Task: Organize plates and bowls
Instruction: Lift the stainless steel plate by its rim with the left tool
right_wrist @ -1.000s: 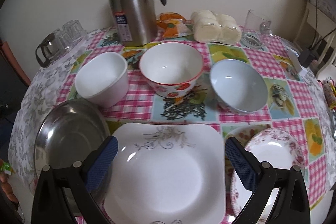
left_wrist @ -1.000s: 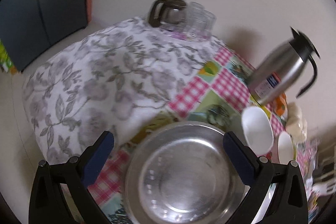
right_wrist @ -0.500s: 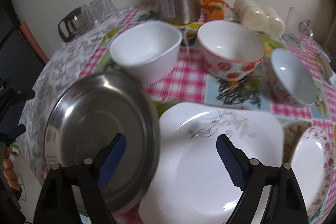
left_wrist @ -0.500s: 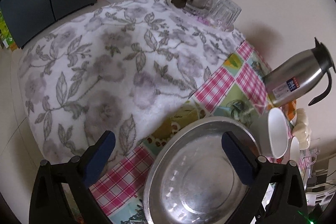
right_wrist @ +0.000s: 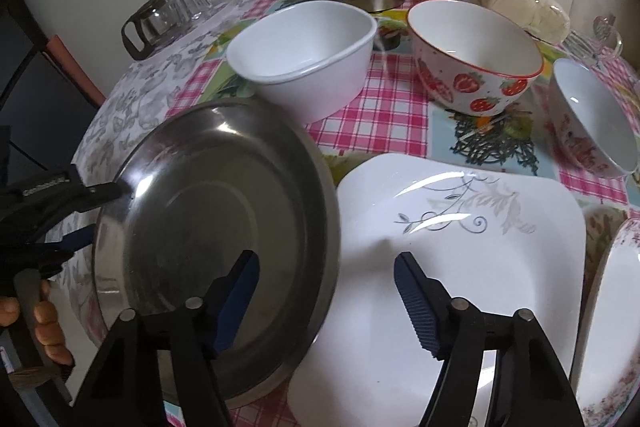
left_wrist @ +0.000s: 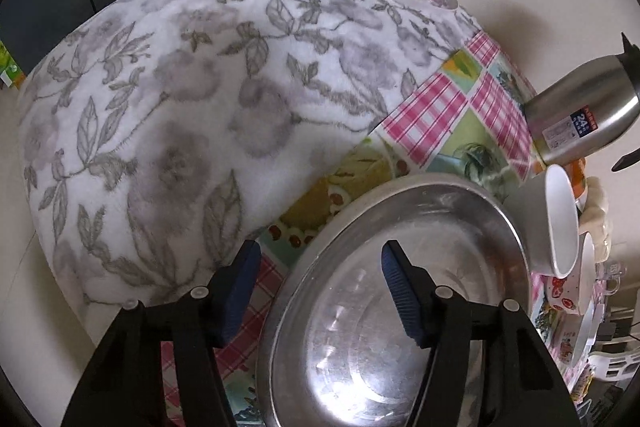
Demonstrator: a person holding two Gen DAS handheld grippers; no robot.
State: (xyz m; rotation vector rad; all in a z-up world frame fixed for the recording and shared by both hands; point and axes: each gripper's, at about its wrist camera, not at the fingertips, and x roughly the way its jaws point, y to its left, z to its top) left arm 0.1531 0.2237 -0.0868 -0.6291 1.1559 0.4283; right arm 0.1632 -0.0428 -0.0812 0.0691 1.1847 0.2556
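Left wrist view: the left gripper (left_wrist: 316, 267) has been closing its fingers, which now stand partly open astride the rim of the steel plate (left_wrist: 400, 307); the left pad is outside the rim over the counter (left_wrist: 432, 115), the right pad over the plate's inside, and neither visibly presses it. A floral cloth (left_wrist: 180, 107) fills the frame's left; a white bowl (left_wrist: 560, 223) sits at right.

Right wrist view: the steel plate (right_wrist: 216, 211) is tilted at lower left, its right edge overlapping the square white plate (right_wrist: 460, 251). The right gripper (right_wrist: 326, 275) has also been closing; its partly open fingers straddle that overlap, gripping nothing. Behind stand the white bowl (right_wrist: 308, 59), a strawberry bowl (right_wrist: 472, 59) and, at the right edge, a pale bowl (right_wrist: 592, 115).
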